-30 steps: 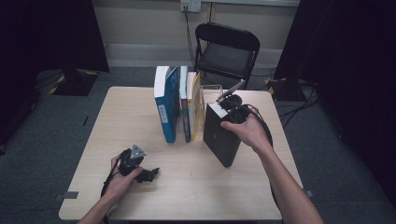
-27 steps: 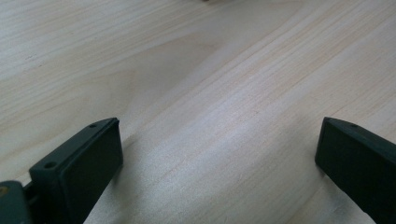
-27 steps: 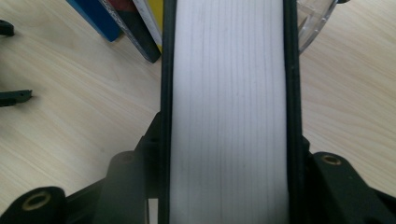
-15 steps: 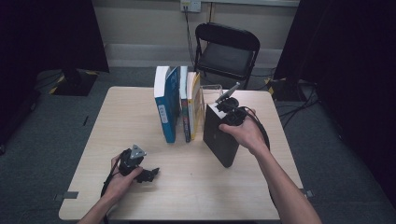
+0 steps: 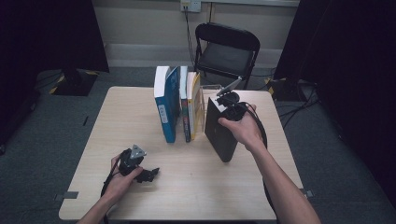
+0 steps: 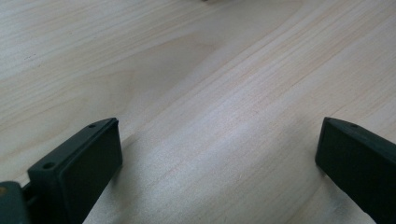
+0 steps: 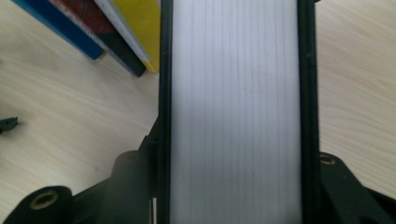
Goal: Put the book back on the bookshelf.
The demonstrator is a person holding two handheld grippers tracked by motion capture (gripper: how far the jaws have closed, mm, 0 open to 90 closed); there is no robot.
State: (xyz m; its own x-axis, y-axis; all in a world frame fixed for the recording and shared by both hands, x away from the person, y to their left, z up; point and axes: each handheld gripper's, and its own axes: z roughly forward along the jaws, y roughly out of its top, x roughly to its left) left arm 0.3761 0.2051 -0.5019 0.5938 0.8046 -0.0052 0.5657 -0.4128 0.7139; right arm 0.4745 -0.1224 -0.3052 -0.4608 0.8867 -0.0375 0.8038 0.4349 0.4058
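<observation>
While it stands upright right of centre in the high view, the black book is clamped from above by the right gripper.
Just left of it stand three more books; at lower left the left gripper rests on the table, jaws wide apart around nothing.

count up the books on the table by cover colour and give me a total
Blue book: 1
Dark book: 1
Yellow book: 1
Black book, held from above by the right gripper: 1
Total: 4
</observation>
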